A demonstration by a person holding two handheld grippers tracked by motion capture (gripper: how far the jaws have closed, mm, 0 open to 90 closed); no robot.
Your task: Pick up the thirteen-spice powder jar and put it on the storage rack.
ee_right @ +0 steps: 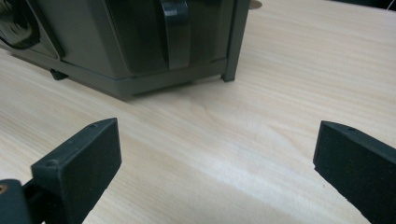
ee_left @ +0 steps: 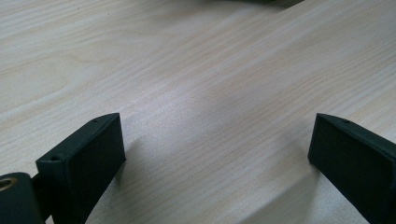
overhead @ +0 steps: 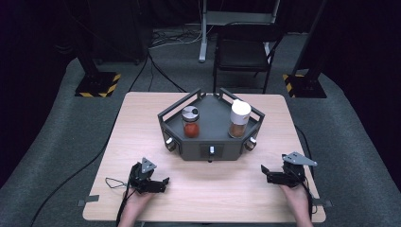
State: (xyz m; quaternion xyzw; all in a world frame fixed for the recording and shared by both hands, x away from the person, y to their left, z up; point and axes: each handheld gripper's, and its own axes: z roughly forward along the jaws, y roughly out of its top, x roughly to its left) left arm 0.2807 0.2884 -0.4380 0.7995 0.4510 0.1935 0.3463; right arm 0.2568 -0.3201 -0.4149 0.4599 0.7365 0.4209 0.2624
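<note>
Both hand-held grippers rest low on the bench, jaws spread wide with nothing between them: my left hand-held gripper near the front left, my right hand-held gripper near the front right. Between and beyond them stands the dark rack, holding a red spice jar and a white-capped brown jar side by side, apart.

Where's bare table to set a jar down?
Free: the wood strip between the left gripper and right gripper, in front of the rack; also both side margins of the table. Crowded: rack top, holding red-spice jar and white-capped jar.
</note>
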